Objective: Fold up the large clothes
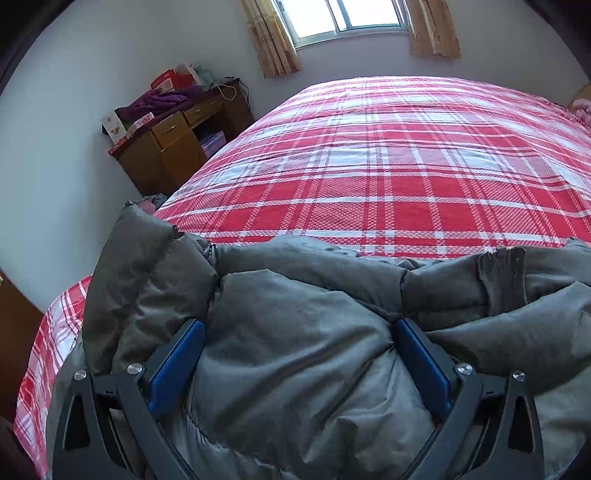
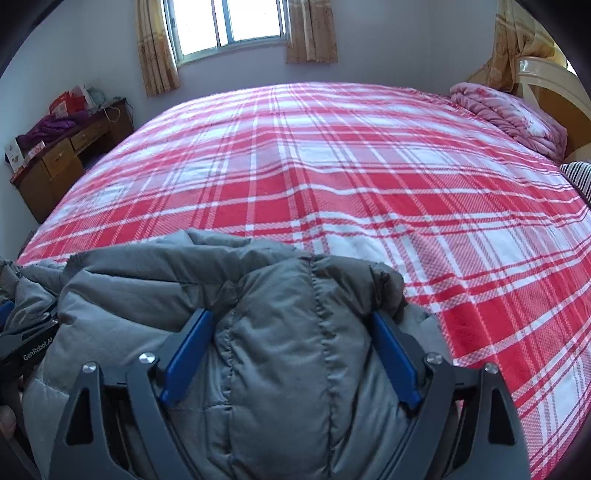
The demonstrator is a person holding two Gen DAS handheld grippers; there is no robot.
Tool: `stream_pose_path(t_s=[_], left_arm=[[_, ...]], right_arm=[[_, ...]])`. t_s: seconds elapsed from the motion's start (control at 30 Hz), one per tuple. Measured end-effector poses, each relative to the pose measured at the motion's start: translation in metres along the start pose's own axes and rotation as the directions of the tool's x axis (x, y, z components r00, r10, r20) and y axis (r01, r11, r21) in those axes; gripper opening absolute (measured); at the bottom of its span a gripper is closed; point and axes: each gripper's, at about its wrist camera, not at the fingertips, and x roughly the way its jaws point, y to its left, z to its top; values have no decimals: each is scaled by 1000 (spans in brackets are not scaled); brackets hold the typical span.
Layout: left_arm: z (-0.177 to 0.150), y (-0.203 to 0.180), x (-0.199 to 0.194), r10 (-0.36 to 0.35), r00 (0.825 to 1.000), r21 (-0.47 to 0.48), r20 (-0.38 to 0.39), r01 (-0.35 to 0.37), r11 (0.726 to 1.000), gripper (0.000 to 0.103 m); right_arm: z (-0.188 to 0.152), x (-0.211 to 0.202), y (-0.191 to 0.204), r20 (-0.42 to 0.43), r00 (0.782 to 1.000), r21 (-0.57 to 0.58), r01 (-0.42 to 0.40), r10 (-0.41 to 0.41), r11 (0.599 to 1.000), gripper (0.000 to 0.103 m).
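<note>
A puffy grey down jacket [image 1: 303, 332] lies bunched at the near edge of the bed. My left gripper [image 1: 299, 328] has its blue pads [image 1: 177, 365] wide apart, with a thick fold of the jacket bulging between them. A ribbed cuff [image 1: 502, 280] shows at the right. In the right wrist view, the same jacket [image 2: 280, 354] fills the gap of my right gripper [image 2: 291, 321], whose blue pads [image 2: 395, 358] press on a thick quilted fold. The left gripper's body [image 2: 26, 347] shows at the left edge.
The bed has a red and white plaid sheet [image 2: 332, 177]. A pink folded quilt [image 2: 513, 114] lies at the far right by the headboard. A cluttered wooden desk [image 1: 173, 147] stands at the left wall. A window with curtains [image 2: 229, 26] is beyond.
</note>
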Motion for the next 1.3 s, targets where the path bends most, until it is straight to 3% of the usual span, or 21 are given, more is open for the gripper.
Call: stream_pose_path(t_s=[0.3,0.4,0.5,0.57,0.63,0.8,0.87,0.93,1.0,1.17,1.3], left_arm=[[1,3,-2,-12,1000,12,-18,12,1000,102],[0,36,-29,-65,997,-9,-35,65,998,102],[-14,99,-83,-85,993,-29,83,87,996,102],[-30,135,-100,-34,991,-56,127,41,998,102],[-51,172,-100,16,994,-101,110,-5,995,102],[-83,211,-72,-25,1000,-181,-8,23,983,102],[-91,208,-62,-66,997,-176,-34,59,983,102],[-95,202,-50,-18,998,-144,-68,8,990,102],[-102,196,-38,-21,996,-137,-83,9,990,102],[-114,190,-31,-30,998,-145,-47,23,989,102],[-120,204,-43,-57,997,-222,-57,43,974,102]], right_arm=[[-1,7,10,-32,997,-53,64,-66,997,92],[1,6,14,-46,996,-72,77,-81,994,92],[0,-16,16,-48,997,-77,59,-63,995,92],[-9,-59,25,28,1000,-52,5,-4,999,92],[-21,-90,41,82,996,-77,-38,44,996,94],[-64,-134,96,143,975,-171,-144,170,975,94],[-71,-129,110,150,976,-209,-124,157,970,94],[-70,-112,116,117,986,-206,-93,119,974,94],[-70,-85,116,73,996,-218,-29,46,976,94],[-76,-57,114,43,999,-227,-2,12,974,99],[-73,-47,116,7,1000,-248,0,2,969,101]])
